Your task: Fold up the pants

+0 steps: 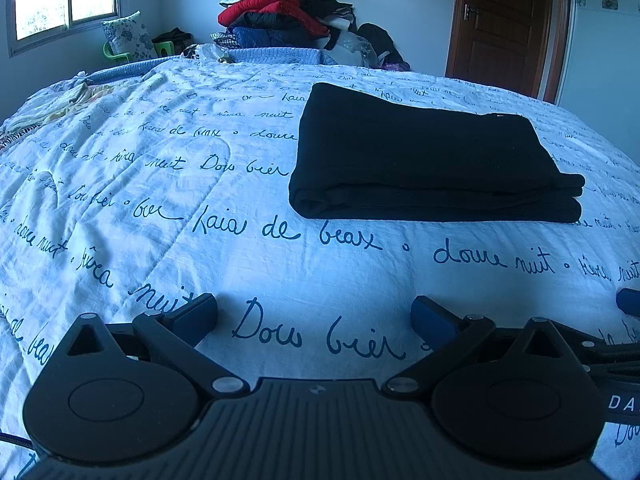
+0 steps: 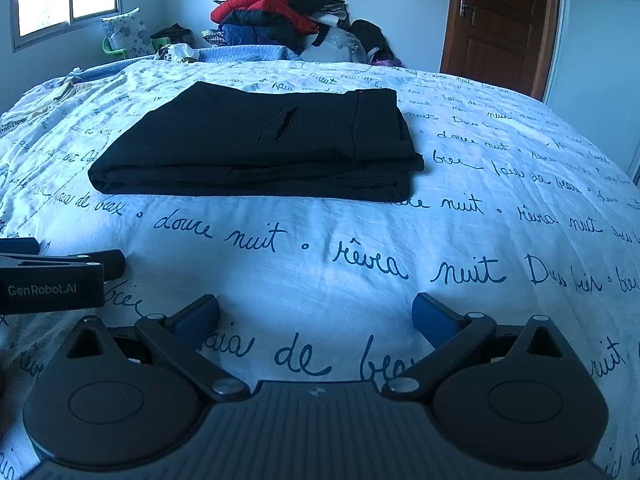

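Black pants, script-printed white bedspread

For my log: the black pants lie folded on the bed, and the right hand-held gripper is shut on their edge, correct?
Not quite. The black pants do lie folded on the bed, but the right hand-held gripper is open and apart from them, as the right wrist view shows.

I see folded black pants on the script-printed white bedspread, heaped clothes pile behind, both grippers before them.
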